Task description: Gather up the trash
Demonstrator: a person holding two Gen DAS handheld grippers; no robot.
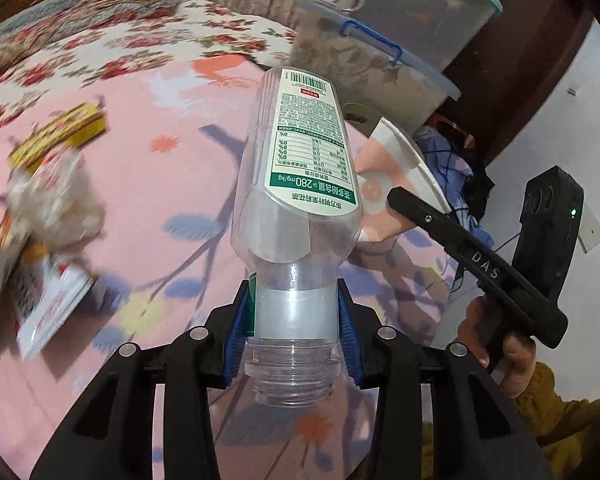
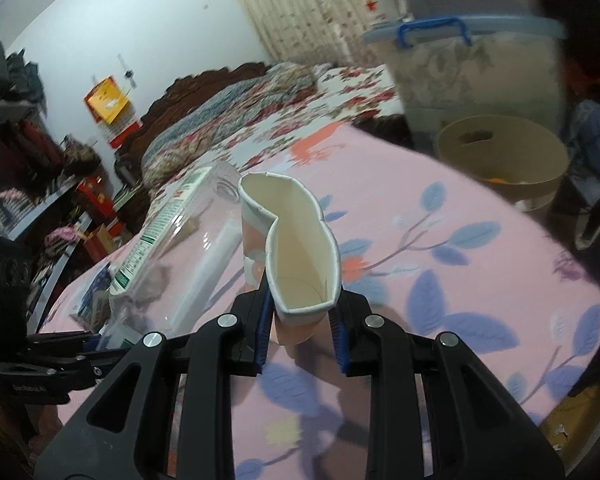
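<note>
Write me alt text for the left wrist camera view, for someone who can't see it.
The left tool grips an empty clear plastic bottle by its neck above a pink floral bedsheet. Crumpled tissue and wrappers lie at left; at right, a hand holds the other tool.

Glossy clear plastic bottle, matt crushed paper cup, soft printed cloth bedsheet.

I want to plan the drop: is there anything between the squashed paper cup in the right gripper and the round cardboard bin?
Nothing visible. The right gripper holds the paper cup; only bare pink bedsheet lies between it and the cardboard bin, whose mouth is open.
</note>
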